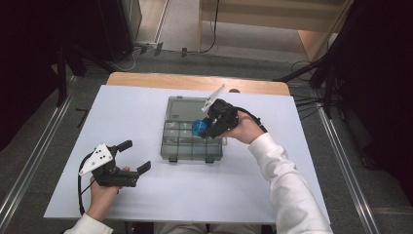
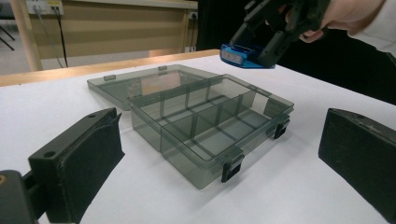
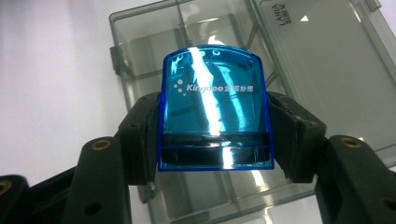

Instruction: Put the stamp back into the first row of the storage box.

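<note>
A smoky clear compartment box sits mid-frame on the white table, its lid lying open behind it. At upper right, the right gripper holds a blue case above the box. The left gripper has its black jaws wide apart at the lower corners.

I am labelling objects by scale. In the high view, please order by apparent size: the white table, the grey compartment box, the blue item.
1. white table
2. grey compartment box
3. blue item, raised toward the camera, yet clearly smallest.

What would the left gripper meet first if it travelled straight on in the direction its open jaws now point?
Probably the smoky compartment box: in the left gripper view it lies dead ahead between the left gripper's open jaws, its latched front wall nearest. Bare white table lies between them; exact depth is unclear.
</note>
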`<action>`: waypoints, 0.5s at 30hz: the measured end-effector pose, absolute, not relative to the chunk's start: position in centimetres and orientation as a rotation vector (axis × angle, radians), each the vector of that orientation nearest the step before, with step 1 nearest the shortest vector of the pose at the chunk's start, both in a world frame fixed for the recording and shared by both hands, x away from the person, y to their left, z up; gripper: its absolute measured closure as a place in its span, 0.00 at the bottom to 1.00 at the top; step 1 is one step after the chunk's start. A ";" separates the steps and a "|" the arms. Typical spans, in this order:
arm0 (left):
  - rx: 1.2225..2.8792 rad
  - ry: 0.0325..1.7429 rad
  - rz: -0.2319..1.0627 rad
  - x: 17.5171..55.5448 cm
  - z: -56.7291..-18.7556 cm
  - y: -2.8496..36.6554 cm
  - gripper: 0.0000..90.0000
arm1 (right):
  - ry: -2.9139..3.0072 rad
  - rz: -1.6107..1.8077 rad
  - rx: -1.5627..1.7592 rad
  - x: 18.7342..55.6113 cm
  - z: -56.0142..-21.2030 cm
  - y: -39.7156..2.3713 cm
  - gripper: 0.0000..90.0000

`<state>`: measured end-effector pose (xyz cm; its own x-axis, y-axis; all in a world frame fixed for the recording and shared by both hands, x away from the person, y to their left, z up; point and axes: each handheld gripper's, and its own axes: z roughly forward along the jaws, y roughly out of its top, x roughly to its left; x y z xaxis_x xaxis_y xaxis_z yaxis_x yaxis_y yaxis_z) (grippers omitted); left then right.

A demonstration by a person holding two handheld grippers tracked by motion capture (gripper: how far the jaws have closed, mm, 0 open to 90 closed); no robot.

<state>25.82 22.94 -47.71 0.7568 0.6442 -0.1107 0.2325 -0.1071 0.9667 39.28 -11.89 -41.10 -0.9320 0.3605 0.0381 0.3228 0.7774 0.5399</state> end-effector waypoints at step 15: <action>1.667 0.700 0.369 25.9 -47.7 23.1 0.00 | 2.898 0.871 0.428 42.4 -42.5 -10.6 0.46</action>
